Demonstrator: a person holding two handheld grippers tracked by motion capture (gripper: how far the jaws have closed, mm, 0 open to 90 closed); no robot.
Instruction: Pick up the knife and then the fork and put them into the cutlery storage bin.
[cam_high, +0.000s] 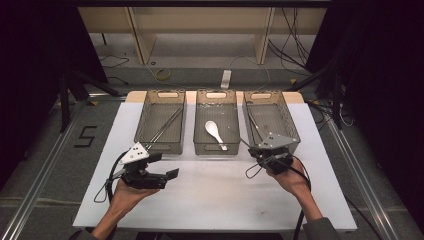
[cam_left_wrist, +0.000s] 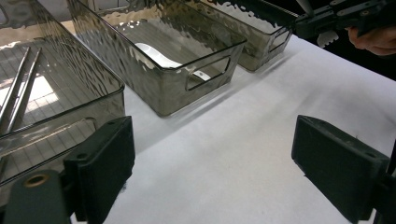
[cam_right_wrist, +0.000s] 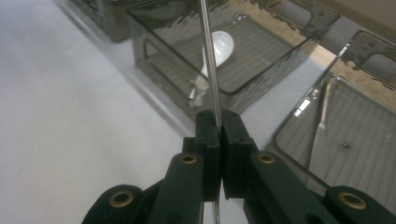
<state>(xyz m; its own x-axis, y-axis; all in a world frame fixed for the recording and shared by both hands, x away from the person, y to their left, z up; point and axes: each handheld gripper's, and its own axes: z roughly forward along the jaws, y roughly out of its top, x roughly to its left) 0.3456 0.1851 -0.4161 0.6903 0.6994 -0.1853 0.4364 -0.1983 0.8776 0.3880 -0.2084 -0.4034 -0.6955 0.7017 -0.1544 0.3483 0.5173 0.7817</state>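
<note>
Smoked, rippled plastic forms three rectangular bins in a row on the white desk (cam_high: 210, 195) in the high view. The left hand-held gripper (cam_high: 167, 165) rests just short of the left bin (cam_high: 161, 122), jaws spread with nothing between them. The right hand-held gripper (cam_high: 257, 150) sits at the near edge of the right bin (cam_high: 271, 120), clenched on a thin metal rod (cam_high: 245, 143) that slants from it toward the middle bin (cam_high: 216, 125), where a white spoon (cam_high: 215, 132) lies. Long metal pieces lie in the left bin too.

From the left gripper view, the two blocky, matte black pads (cam_left_wrist: 105, 163) stand wide apart over bare desk (cam_left_wrist: 233, 154). Ahead of them the bins' dimpled walls and cut-out handles show close up, and slim metal sticks (cam_left_wrist: 18, 88) lie in the nearest bin, beside the left pad. The other gripper (cam_left_wrist: 327, 18) is far off, at the last bin.

From the right gripper view, the pads (cam_right_wrist: 208, 135) press flat together on the shiny round rod (cam_right_wrist: 208, 60), which rises straight ahead of them across the middle bin (cam_right_wrist: 187, 93) and the glossy spoon (cam_right_wrist: 222, 46). Ribbed bin floors show here, and the right bin (cam_right_wrist: 345, 130) lies just to the jaws' right.
</note>
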